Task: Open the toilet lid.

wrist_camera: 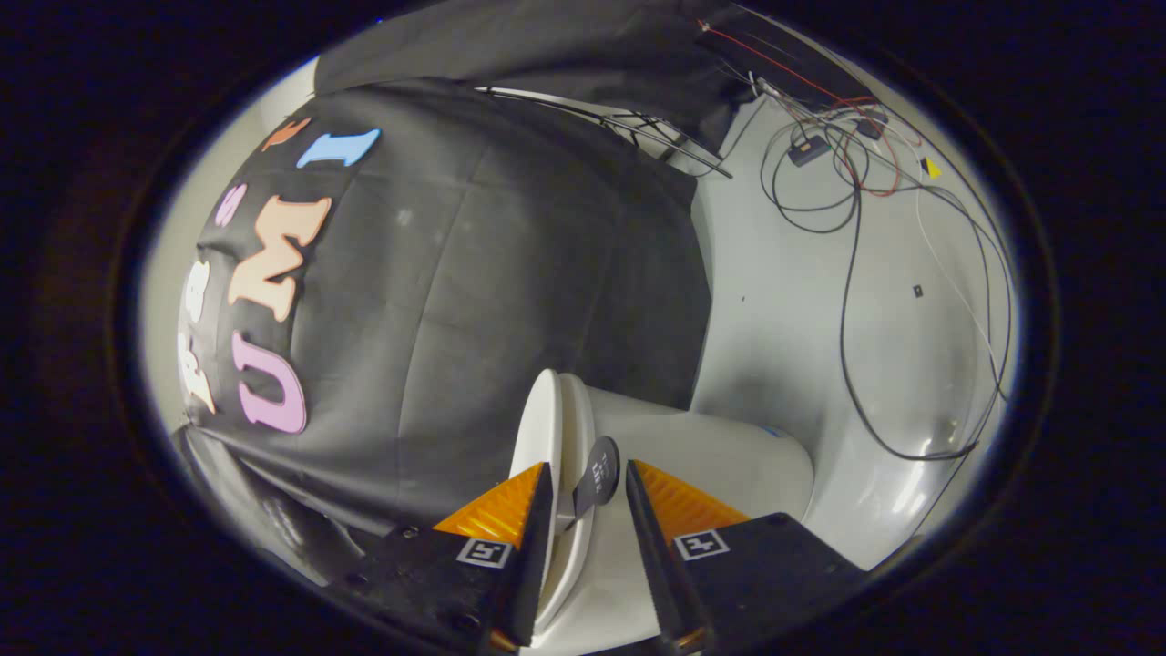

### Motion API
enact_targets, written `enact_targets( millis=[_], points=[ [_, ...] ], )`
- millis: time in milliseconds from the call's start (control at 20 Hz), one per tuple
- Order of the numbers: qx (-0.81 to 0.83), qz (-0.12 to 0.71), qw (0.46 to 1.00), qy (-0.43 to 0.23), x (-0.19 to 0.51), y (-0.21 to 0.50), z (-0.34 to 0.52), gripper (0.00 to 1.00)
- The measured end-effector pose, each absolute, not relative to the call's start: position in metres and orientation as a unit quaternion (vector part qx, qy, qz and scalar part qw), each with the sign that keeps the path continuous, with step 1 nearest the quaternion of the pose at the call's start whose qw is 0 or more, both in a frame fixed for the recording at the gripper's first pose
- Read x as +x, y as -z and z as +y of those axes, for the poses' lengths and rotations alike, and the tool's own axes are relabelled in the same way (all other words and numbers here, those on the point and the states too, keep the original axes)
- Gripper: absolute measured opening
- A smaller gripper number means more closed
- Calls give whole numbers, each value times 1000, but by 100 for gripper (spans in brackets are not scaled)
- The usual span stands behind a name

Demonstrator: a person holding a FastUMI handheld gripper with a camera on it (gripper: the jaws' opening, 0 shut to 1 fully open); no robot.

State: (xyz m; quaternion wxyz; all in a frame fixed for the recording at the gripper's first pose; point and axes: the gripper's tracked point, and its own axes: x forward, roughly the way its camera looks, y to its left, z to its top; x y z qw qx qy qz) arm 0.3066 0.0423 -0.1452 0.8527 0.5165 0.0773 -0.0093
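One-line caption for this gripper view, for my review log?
Hand-held gripper open, its fingers straddling the dark pull tab on the white toilet lid, toilet body beyond, cables on the floor.

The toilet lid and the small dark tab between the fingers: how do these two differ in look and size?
The toilet lid is white, while the tab is dark grey. The lid is large and reaches beyond the fingers; the tab is small and fits in the gap between them. The lid is a broad curved shell; the tab is a flat rounded piece on a thin stem. Both appear edge-on and lie close together at the gripper, whose fingers stand apart.
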Motion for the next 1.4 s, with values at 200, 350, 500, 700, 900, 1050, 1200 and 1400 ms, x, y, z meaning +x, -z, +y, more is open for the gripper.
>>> enact_targets(
  millis=[200, 350, 500, 700, 900, 1050, 1200, 1400],
  points=[
    [542, 93, 835, 17, 317, 148, 37, 15],
    [545, 84, 834, 1, 311, 141, 38, 3],
    [524, 50, 850, -31, 309, 125, 37, 3],
    [451, 27, 891, -38, 294, 78, 68, 3],
    [383, -7, 921, -72, 279, 3, 124, 3],
    [327, -21, 941, -83, 270, -31, 162, 6],
    [276, -34, 955, -105, 261, -65, 210, 7],
    [207, -37, 970, -125, 253, -94, 268, 9]
  ],
)
